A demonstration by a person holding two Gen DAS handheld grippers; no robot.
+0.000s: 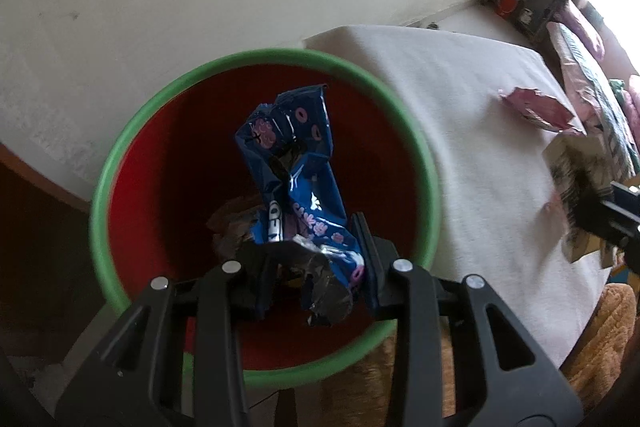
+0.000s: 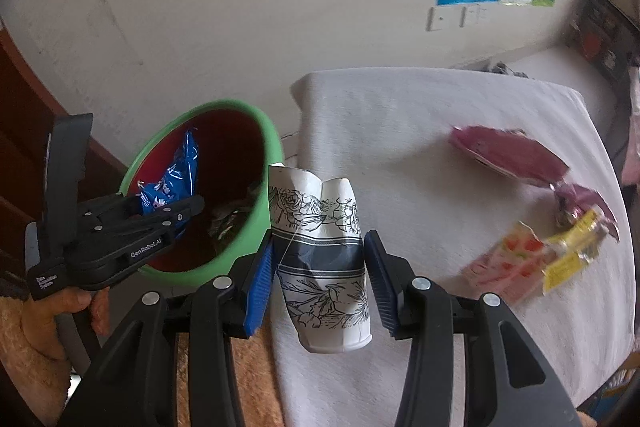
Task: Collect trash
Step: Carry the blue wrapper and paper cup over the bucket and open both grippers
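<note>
A crumpled blue snack wrapper is pinched in my left gripper, which hangs over the mouth of a red bin with a green rim. A dark crumpled wrapper lies at the bin's bottom. My right gripper is shut on a crushed white paper cup with black flower print, held above the white table just right of the bin. The right view also shows the left gripper and blue wrapper over the bin. The cup appears at the left view's right edge.
On the table lie a pink wrapper, a yellow packet and a pink strawberry-print carton. A hand holds the left gripper. An orange fuzzy cloth sits near the table edge. A wall and a dark wooden door stand behind the bin.
</note>
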